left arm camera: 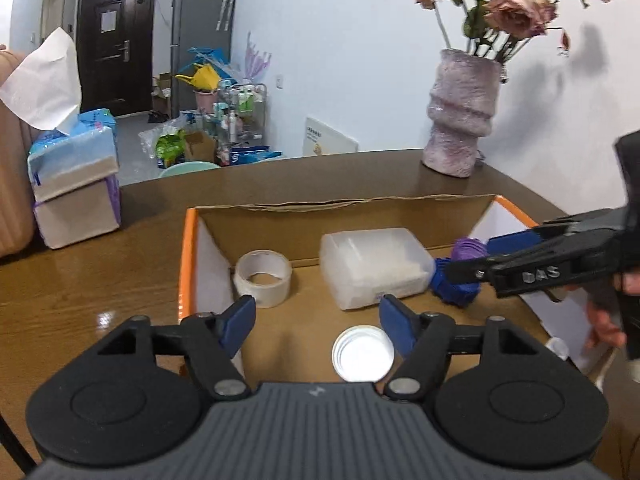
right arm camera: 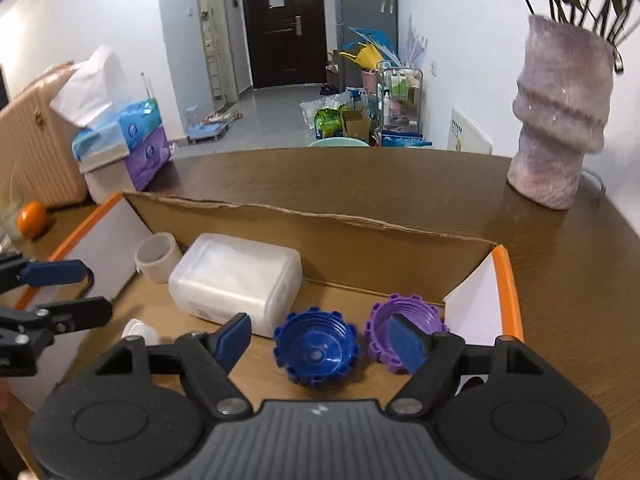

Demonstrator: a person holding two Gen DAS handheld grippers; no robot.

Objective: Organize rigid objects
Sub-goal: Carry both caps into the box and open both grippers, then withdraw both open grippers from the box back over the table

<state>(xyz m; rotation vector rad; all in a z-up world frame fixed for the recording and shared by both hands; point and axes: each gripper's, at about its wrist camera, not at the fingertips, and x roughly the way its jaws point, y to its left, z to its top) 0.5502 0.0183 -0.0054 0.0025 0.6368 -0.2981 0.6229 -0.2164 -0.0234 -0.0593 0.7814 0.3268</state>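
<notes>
Both of your hand-held grippers, left (left arm camera: 318,320) and right (right arm camera: 320,340), are spread and empty above the cardboard box (right arm camera: 304,220). Your right one brackets the blue cap (right arm camera: 316,354); its far finger overlaps the purple cap (right arm camera: 404,320), so closing may knock that aside.

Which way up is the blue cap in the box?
Upside down: the blue cap lies with its open side up, inner threads and floor visible, on the box bottom beside the purple cap.

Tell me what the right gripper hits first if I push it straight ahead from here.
Most likely the blue cap: it lies just ahead between the open fingers of the right gripper, on the floor of the box. Depth is uncertain; held high, it might pass over.
</notes>
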